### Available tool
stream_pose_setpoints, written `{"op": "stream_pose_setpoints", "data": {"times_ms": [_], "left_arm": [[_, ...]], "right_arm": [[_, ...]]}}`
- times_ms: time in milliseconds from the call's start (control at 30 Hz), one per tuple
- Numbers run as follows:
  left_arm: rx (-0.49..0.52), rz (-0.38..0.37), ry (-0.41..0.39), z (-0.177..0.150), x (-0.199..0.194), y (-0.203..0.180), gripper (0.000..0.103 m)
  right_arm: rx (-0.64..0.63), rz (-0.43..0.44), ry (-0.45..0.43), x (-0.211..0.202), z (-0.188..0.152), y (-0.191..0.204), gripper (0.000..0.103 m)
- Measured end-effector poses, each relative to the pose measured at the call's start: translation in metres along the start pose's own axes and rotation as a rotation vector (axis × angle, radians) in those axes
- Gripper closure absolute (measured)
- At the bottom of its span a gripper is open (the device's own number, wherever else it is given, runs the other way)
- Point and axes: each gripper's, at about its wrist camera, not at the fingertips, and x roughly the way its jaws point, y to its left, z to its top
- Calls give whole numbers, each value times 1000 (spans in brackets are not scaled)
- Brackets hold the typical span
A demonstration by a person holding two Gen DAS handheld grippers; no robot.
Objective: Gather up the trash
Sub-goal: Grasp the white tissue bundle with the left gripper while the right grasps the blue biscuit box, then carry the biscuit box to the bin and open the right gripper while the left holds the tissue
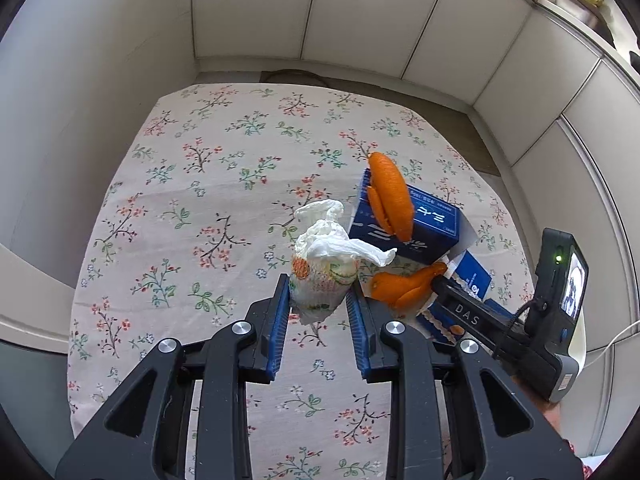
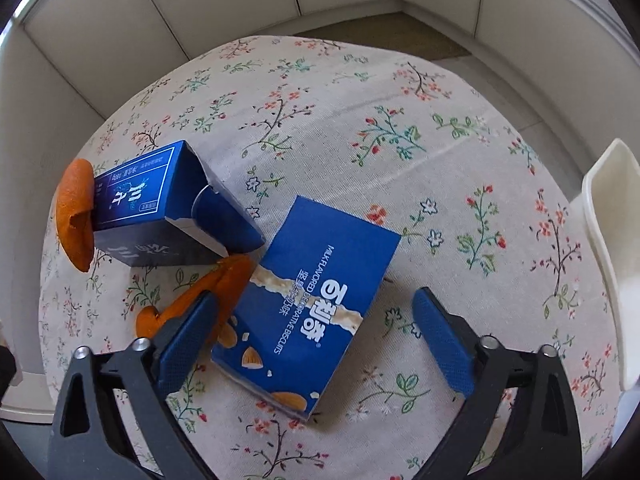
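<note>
Trash first: paper cup [image 1: 322, 284] stuffed with a crumpled tissue [image 1: 332, 236] is pinched between the left gripper's [image 1: 318, 304] blue pads, lifted clear of the floral tablecloth [image 1: 192, 184] by the look of it. Right gripper [image 2: 320, 324] is spread wide, straddling the flat biscuit box [image 2: 308, 304], probably next. Orange peels [image 2: 74, 214] lean on the open blue carton [image 2: 160, 204] nearby.

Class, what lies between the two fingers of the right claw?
The biscuit box, flat on the tablecloth, seen in the right wrist view; the right claw is open.
</note>
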Motion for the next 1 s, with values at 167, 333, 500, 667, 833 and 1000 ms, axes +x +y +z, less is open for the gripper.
{"op": "stream_pose_setpoints", "data": {"times_ms": [167,333,500,667,833,1000], "left_arm": [[-18,6,5,1,1,7,76],[-8,-3,4,0,0,1,76],[-7,-17,-3,0,-4,-3,76],[-1,-30,-13,0,-8,-11,76],[15,-39,-22,-1,-12,-24,76],[32,-45,-29,-2,-16,-36,76]], "right_arm": [[-28,46,26,-7,1,-14,43],[-33,84,48,-16,-2,-29,47],[-55,94,10,-39,-1,-38,47],[-71,119,-35,-65,2,-46,47],[-89,136,-88,-91,4,-55,47],[-83,140,-133,-110,8,-71,47]]}}
